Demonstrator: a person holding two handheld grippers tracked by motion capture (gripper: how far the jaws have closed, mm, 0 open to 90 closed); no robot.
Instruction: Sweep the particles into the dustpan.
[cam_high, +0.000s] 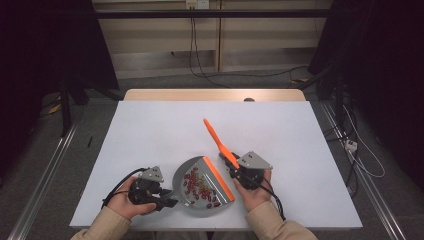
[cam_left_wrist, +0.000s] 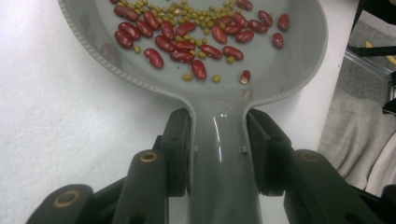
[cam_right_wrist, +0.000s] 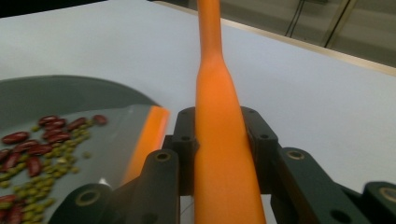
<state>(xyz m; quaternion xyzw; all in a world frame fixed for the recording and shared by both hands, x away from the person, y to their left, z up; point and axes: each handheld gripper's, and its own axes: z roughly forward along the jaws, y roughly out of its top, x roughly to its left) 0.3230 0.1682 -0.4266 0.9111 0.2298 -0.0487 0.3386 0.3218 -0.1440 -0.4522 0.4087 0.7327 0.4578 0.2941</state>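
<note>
A grey dustpan (cam_high: 196, 165) with an orange front lip (cam_high: 218, 178) lies on the white table near its front edge. Red kidney beans (cam_left_wrist: 187, 44) and small green beans (cam_left_wrist: 201, 18) are heaped inside it. My left gripper (cam_high: 169, 199) is shut on the dustpan's grey handle (cam_left_wrist: 219, 154), one jaw on each side. My right gripper (cam_high: 233, 170) is shut on an orange brush handle (cam_right_wrist: 219, 130) that slants up and away to the left (cam_high: 216, 140). The brush head is hidden below the jaws.
The white table top (cam_high: 150, 130) stretches bare behind and beside the dustpan. A wooden strip (cam_high: 215, 94) runs along its far edge. Cables (cam_high: 350, 145) trail over the floor at the right.
</note>
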